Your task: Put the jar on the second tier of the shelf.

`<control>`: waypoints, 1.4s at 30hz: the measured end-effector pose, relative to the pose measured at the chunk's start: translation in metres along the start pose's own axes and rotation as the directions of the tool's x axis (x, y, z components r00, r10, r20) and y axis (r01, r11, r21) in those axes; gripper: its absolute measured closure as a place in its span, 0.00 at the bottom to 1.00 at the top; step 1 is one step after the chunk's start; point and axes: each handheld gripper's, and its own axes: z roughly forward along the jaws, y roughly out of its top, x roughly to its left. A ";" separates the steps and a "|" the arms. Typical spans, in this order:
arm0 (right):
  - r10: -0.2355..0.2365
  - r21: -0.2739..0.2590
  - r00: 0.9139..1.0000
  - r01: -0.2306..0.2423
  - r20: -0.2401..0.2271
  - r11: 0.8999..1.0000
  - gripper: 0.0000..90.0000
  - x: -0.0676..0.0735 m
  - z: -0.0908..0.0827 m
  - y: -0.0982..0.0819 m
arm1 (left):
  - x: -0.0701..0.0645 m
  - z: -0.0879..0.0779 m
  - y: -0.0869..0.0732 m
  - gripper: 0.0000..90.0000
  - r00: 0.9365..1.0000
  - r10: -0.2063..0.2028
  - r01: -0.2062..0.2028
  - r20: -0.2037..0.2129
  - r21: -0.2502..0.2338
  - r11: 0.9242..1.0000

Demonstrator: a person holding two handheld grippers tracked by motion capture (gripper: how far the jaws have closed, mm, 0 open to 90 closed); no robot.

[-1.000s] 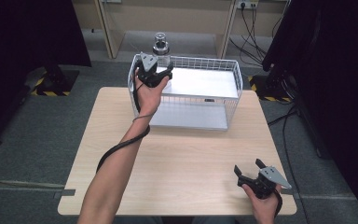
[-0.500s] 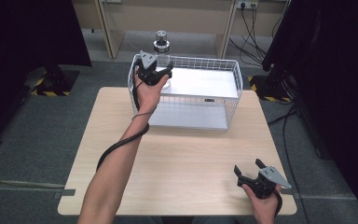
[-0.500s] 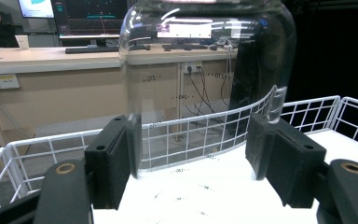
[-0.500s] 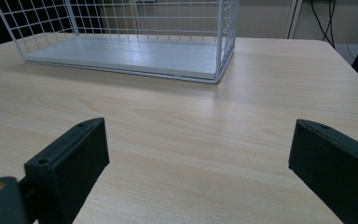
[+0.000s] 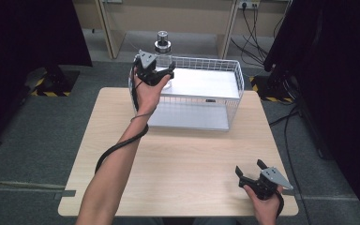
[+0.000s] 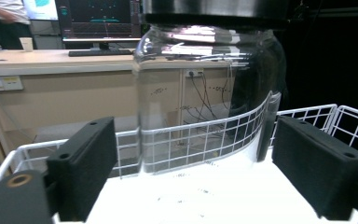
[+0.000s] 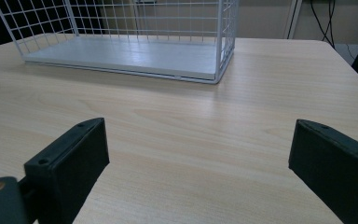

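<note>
Comparing against the frames from a second ago, I find almost nothing changed; going left to right:

Left arm: my left forearm reaches from the bottom edge of the high view up to the basket's far left corner, the same stretch as half a second ago.

Left gripper (image 5: 161,75): held over the rear left corner of the basket, jaws spread wide. In the left gripper view (image 6: 193,172) the pads sit either side of the jar with clear air between each pad and the glass. Its place has barely shifted from the earlier frames.

Glass jar (image 6: 209,88): clear, with a metal lid (image 5: 162,41), standing upright in the far left corner of the basket, close against the back wire wall. It has not moved.

Wire basket (image 5: 232,105): white, with a white floor, sitting on the far half of the table; same spot as before.

Table (image 5: 192,159): light wood; the near half is bare between my two hands.

Right gripper (image 5: 253,172): low at the near right corner of the table, jaws wide apart with nothing between them. In the right gripper view (image 7: 196,163) bare tabletop shows between the pads, with the basket (image 7: 121,46) well beyond. Unchanged from a second ago.
</note>
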 end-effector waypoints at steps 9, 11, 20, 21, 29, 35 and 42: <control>0.003 -0.001 1.000 -0.003 0.001 1.000 0.06 0.000 0.000 0.000 | 0.001 -0.015 -0.008 0.11 1.000 0.024 -0.025 0.018 0.016 1.000; 0.002 -0.001 1.000 -0.002 0.001 1.000 0.06 0.000 0.000 0.000 | 0.001 -0.018 -0.010 0.11 0.999 0.031 -0.031 0.024 0.017 0.999; 0.002 0.000 1.000 -0.002 0.001 1.000 0.06 0.000 0.000 0.000 | 0.000 -0.032 -0.019 0.11 0.998 0.044 -0.045 0.043 0.019 0.999; 0.002 0.000 1.000 -0.002 0.002 1.000 0.06 0.000 0.000 0.000 | 0.000 -0.034 -0.020 0.11 0.998 0.050 -0.051 0.046 0.018 0.999; 0.007 -0.001 1.000 -0.007 0.001 1.000 0.06 -0.001 0.000 0.000 | -0.002 -0.048 -0.028 0.11 0.995 0.070 -0.071 0.068 0.015 0.997; 0.007 -0.001 1.000 -0.007 0.002 1.000 0.06 -0.001 0.000 0.000 | -0.003 -0.057 -0.034 0.11 0.994 0.080 -0.081 0.078 0.014 0.997; 0.006 -0.002 1.000 -0.006 0.003 1.000 0.06 0.000 0.000 0.000 | -0.001 -0.064 -0.039 0.11 0.994 0.080 -0.081 0.076 0.013 0.997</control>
